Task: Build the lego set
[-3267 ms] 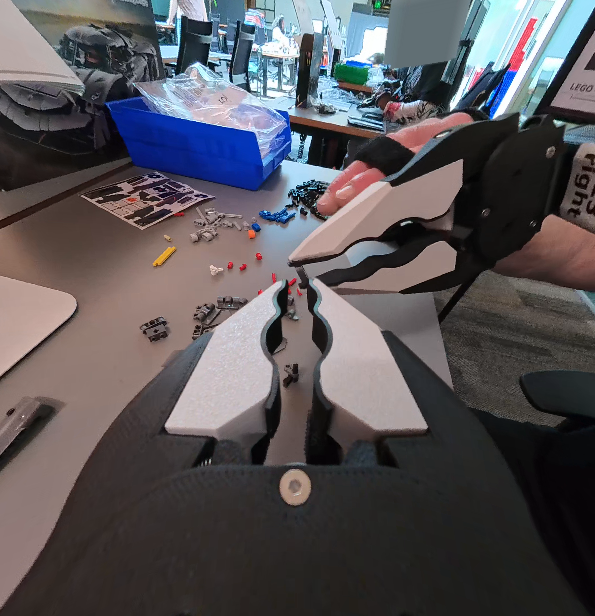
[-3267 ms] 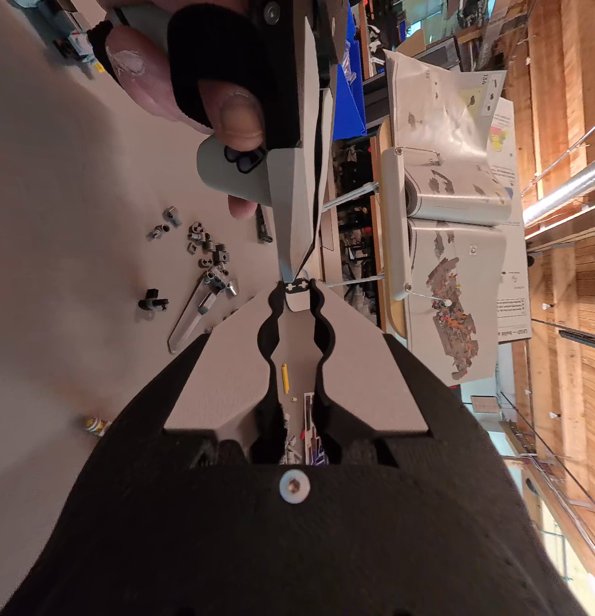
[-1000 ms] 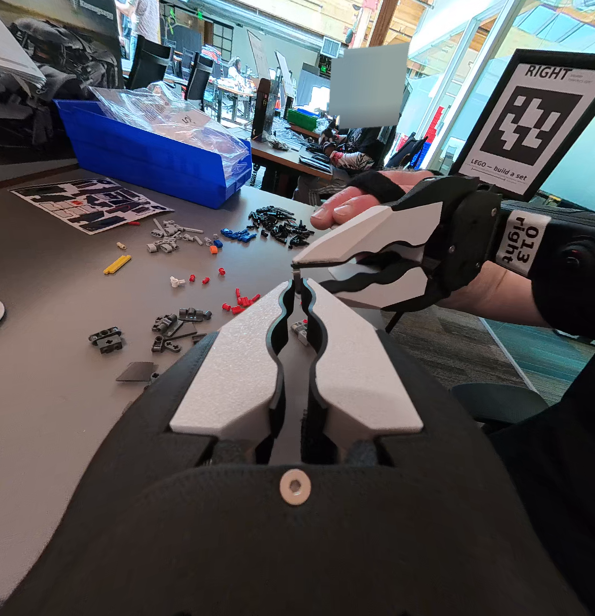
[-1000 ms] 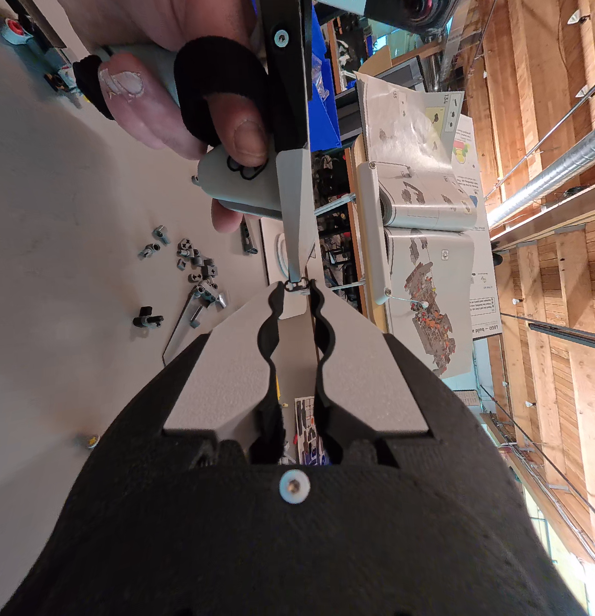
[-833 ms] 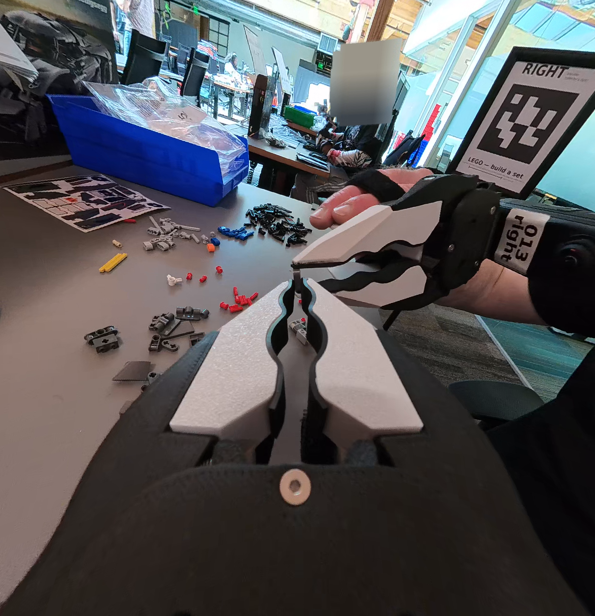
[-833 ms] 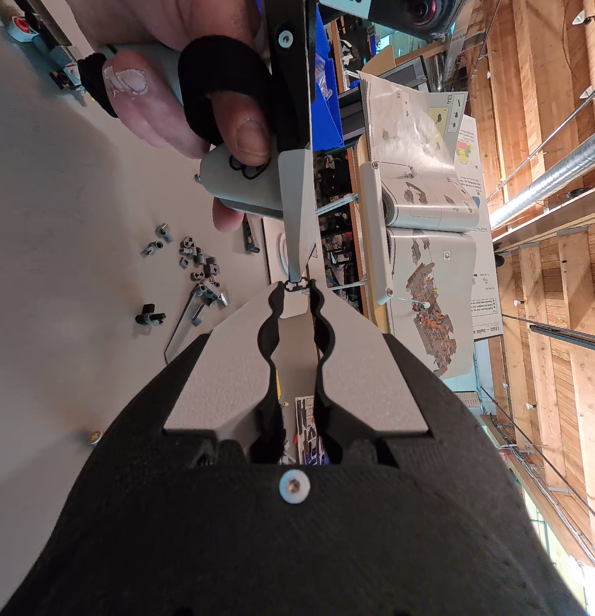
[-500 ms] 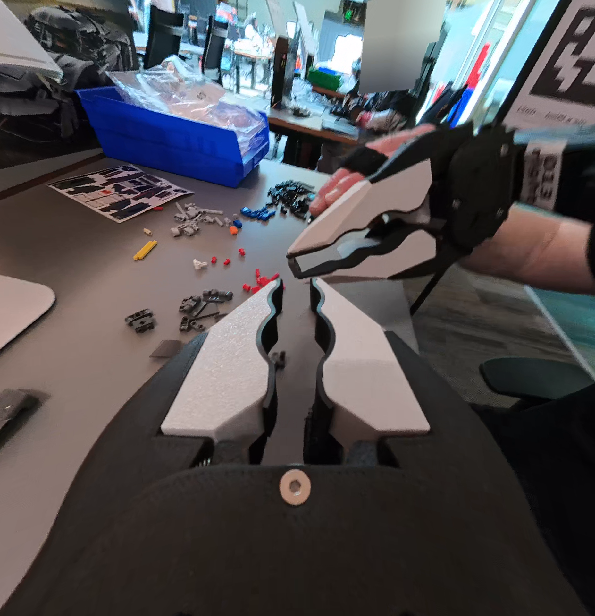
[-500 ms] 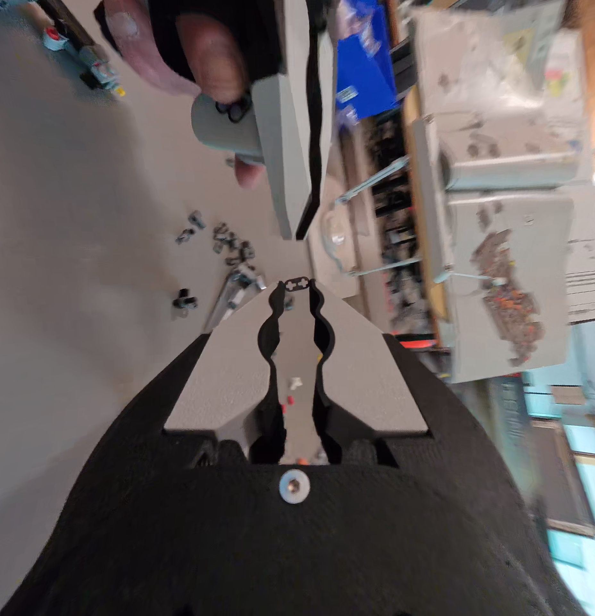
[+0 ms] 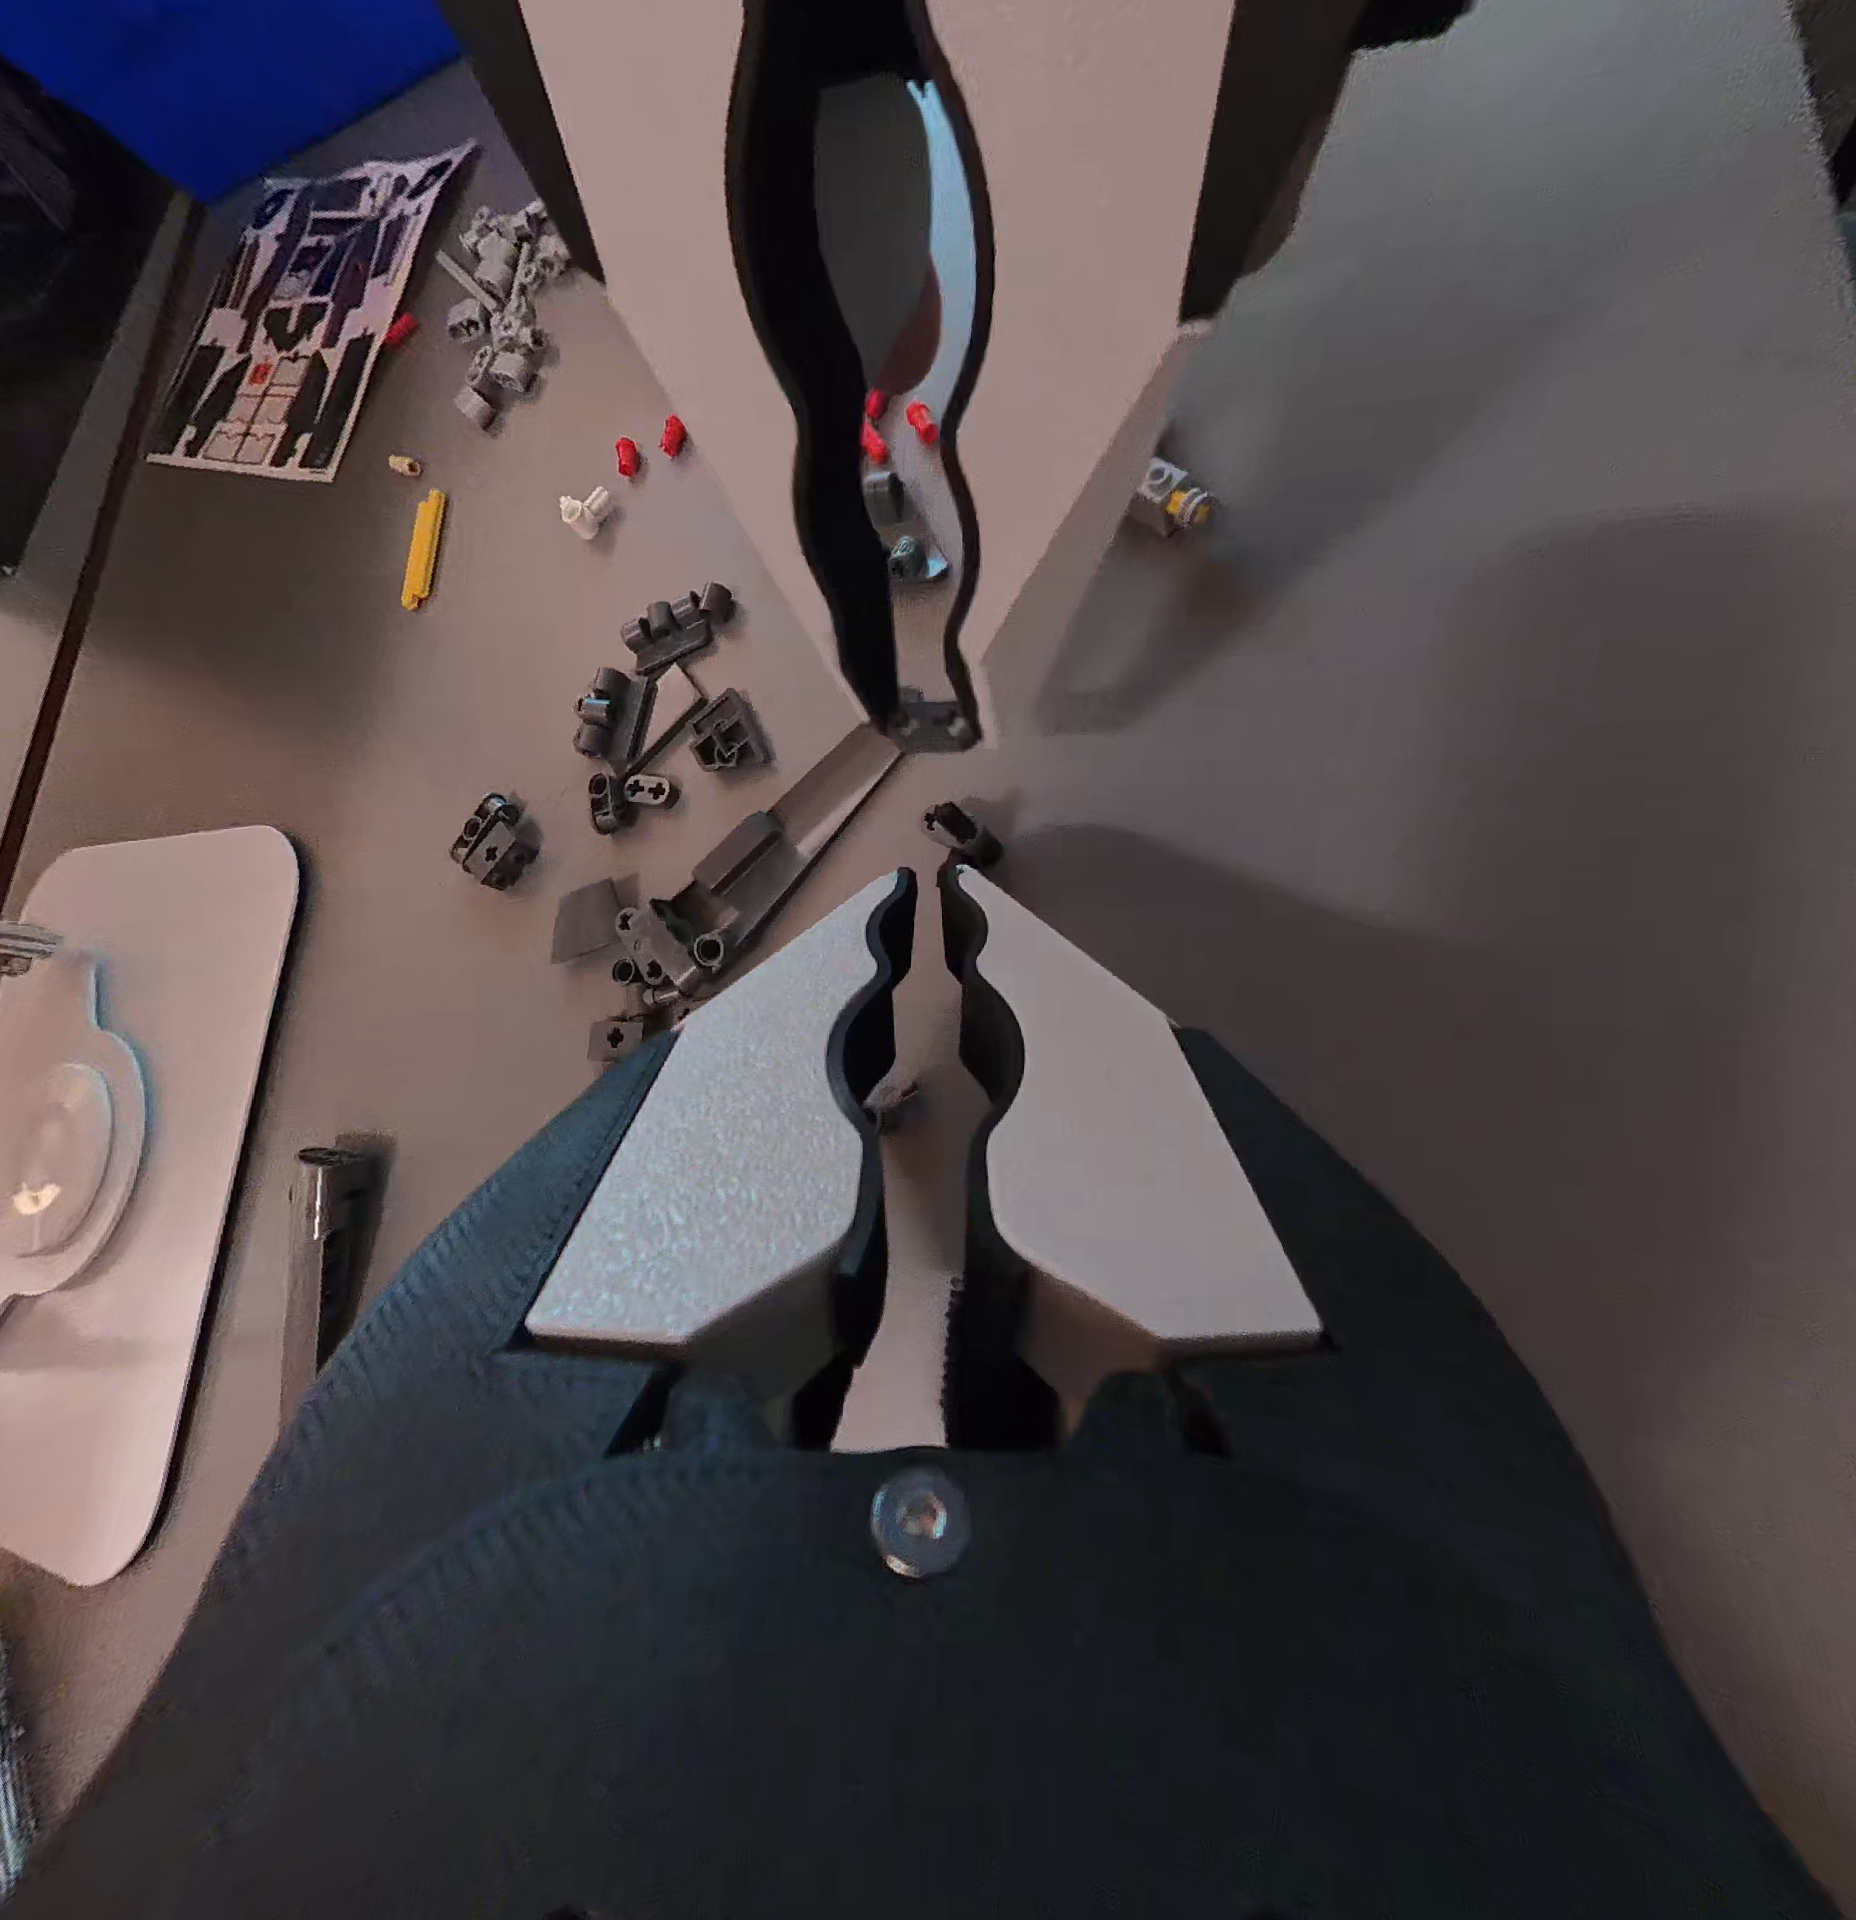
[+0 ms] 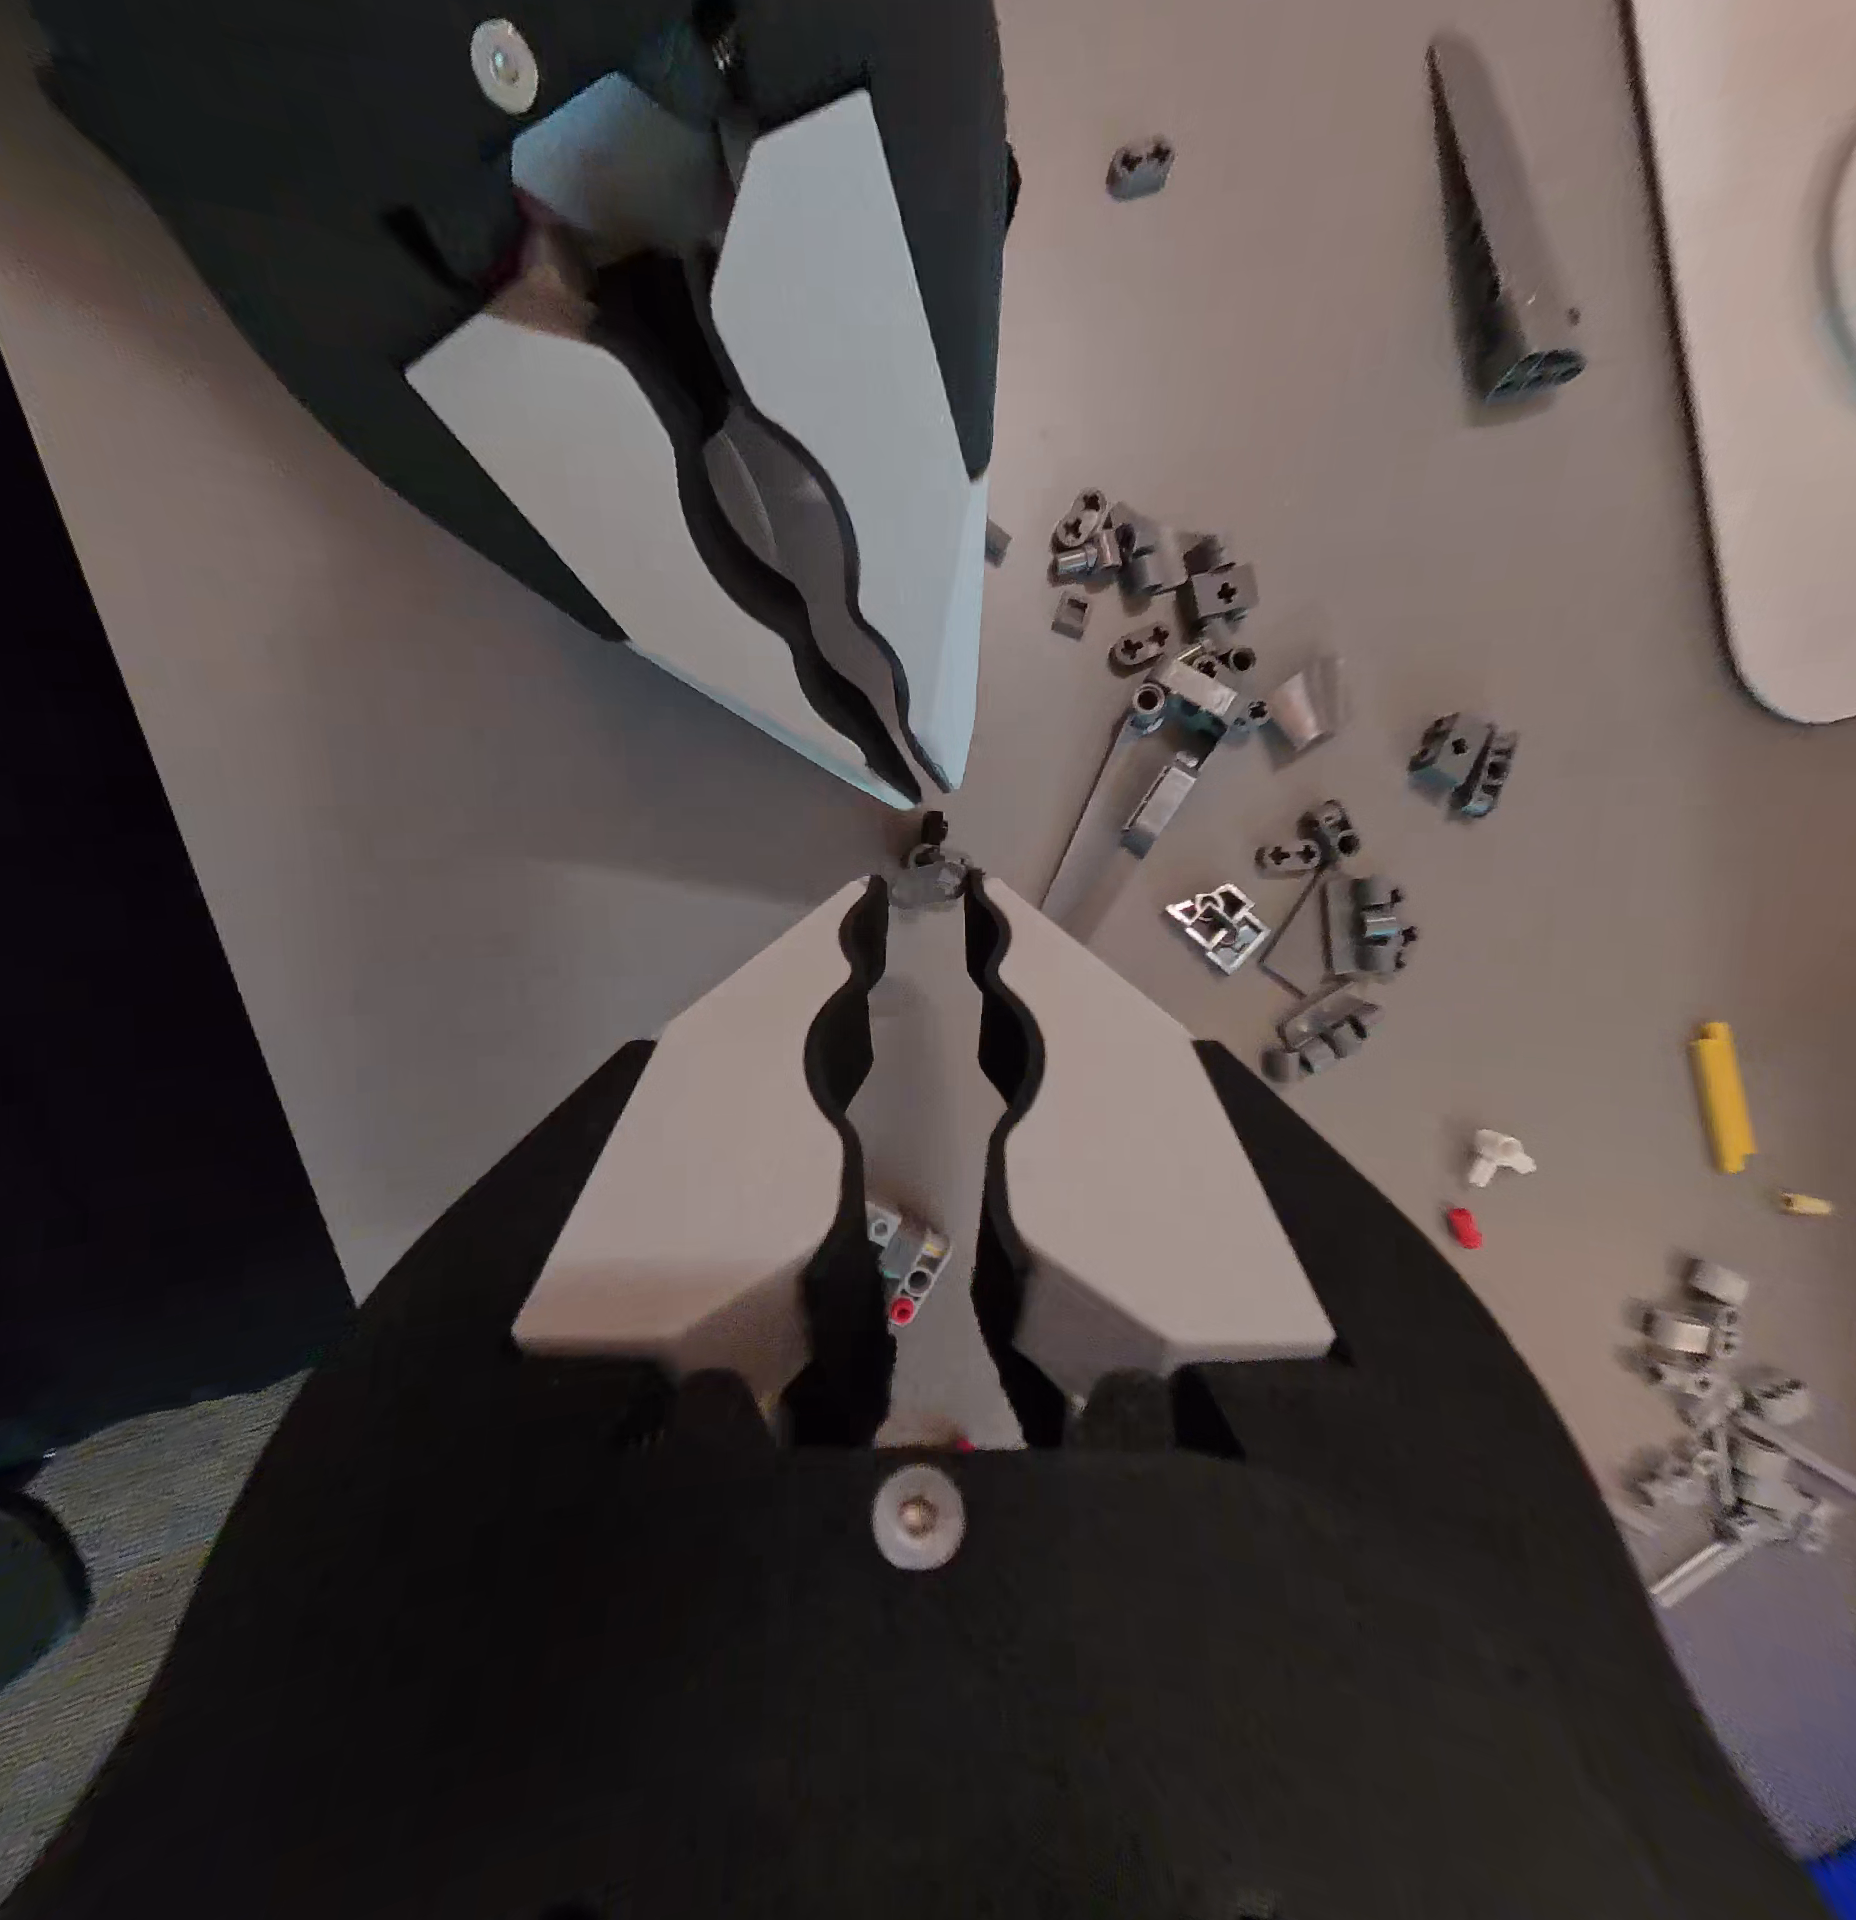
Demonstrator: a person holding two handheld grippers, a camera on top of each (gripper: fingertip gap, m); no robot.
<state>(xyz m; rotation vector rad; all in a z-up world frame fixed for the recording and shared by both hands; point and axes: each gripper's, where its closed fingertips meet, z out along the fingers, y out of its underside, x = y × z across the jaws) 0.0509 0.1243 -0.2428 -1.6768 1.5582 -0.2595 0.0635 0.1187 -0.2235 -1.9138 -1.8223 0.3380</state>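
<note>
Two tongs point at each other, tip to tip, low over the grey table.

The right tongs grip a small grey link piece across their tips. Both pads press on its ends, so its long side runs from pad to pad. In the left view the same piece shows two cross-shaped holes.

The left tongs are nearly closed and hold nothing. A thin slit shows between their tips.

A tiny black peg lies on the table just past the left tongs' tips, a bit to their right, between the two tongs. The left tongs are nearest to it.

A heap of dark grey pieces lies to the left of the left tongs. A yellow stick and red pegs lie farther off.
</note>
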